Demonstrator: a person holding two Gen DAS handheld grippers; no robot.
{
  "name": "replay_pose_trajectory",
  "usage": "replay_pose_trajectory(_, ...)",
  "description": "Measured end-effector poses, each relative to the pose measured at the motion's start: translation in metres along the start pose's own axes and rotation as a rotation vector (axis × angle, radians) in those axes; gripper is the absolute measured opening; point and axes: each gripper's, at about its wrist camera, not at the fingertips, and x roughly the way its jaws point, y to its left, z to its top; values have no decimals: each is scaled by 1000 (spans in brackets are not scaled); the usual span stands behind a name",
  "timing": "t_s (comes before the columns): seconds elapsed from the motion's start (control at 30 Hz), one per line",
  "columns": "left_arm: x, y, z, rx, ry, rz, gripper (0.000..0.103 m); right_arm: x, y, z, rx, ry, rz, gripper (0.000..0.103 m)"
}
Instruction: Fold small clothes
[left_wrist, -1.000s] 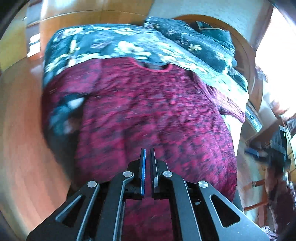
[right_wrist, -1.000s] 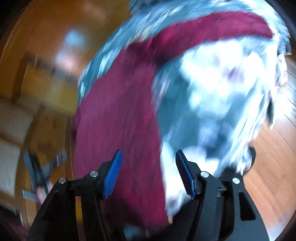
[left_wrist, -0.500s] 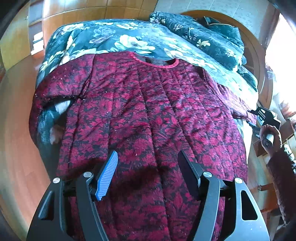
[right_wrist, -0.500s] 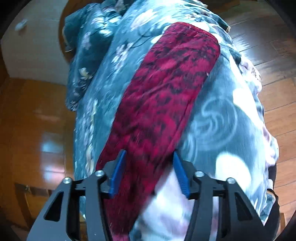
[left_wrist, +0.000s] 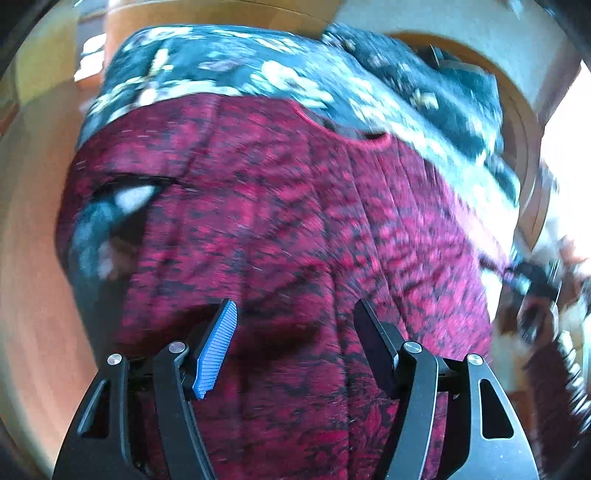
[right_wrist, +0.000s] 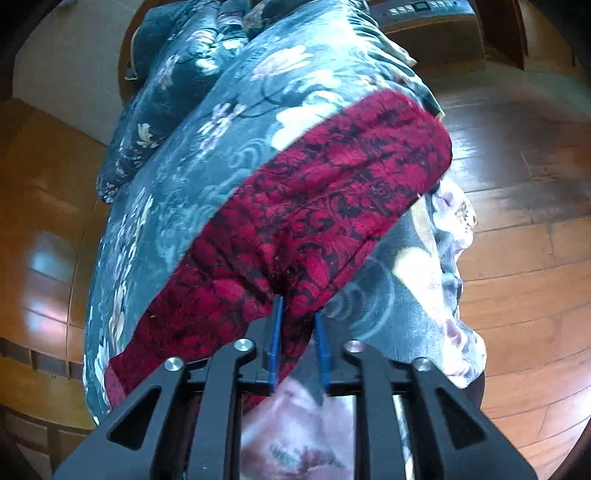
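We see one red garment (left_wrist: 295, 229) with a black floral pattern, quilted in long ridges, spread flat over one bed (left_wrist: 236, 74) covered in a dark teal blanket with pale flowers. One sleeve (right_wrist: 332, 192) lies across the blanket toward the bed's edge. Our left tool (left_wrist: 291, 325) hovers released over the lower body of the garment, its ribbed blue pad showing. Our right tool (right_wrist: 297, 332) is clenched on the sleeve, pinching a fold of it. Two pillows (right_wrist: 173, 74) in matching fabric sit by the headboard. Wooden floor (right_wrist: 517, 221) surrounds the bed.
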Motion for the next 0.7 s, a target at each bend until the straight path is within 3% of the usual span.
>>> replay_pose_trajectory(0.07,-19,26,5,-82,-44,-14,65,-12,6,-1,-21,-33,-4,56)
replay_pose_trajectory(0.1,-28,38,5,-124,-65,-10,65,-12,10,-1,-35,-56,-13,59)
replay_pose_trajectory(0.23,-55,109,7,-325,-138,38,65,-37,45,-19,-160,-68,32,68)
replay_pose_trajectory(0.37,-63,170,2,-503,-165,53,65,-40,106,-77,-364,28,124,73)
replay_pose_trajectory(0.43,-60,197,2,-602,-168,3,65,-36,138,-115,-458,96,176,74)
replay_pose_trajectory(0.53,-54,213,9,-663,-179,-74,65,-24,192,-193,-639,220,239,76)
replay_pose_trajectory(0.7,-17,227,14,-823,-144,-253,68,-1,236,-287,-819,342,271,76)
